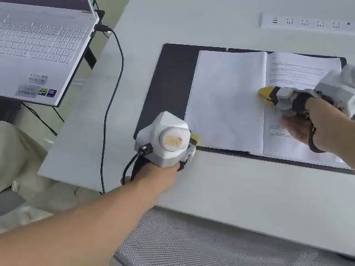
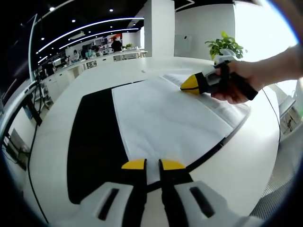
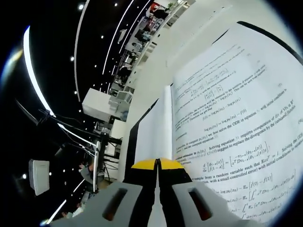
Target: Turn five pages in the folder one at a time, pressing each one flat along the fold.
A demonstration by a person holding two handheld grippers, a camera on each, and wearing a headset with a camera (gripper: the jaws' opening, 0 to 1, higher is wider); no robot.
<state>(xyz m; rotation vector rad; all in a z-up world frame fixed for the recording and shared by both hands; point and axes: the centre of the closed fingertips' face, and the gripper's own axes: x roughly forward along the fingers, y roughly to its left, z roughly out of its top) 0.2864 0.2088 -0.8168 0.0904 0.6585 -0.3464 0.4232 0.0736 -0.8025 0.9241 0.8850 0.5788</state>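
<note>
While the open folder (image 1: 166,83) lies flat on the white workbench (image 1: 249,194), laptop (image 1: 39,44) off to one side, the right gripper (image 3: 157,163), jaws pressed together, rests at the fold; the left gripper (image 2: 153,164), jaws a sliver apart, sits at the folder's near edge, under bright ceiling strips (image 2: 94,28)

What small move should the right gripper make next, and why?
Probably slide the right gripper along the fold toward the near edge of the folder, pressing down: its shut tips sit partway along the fold, and the turned page already lies on the left.
</note>
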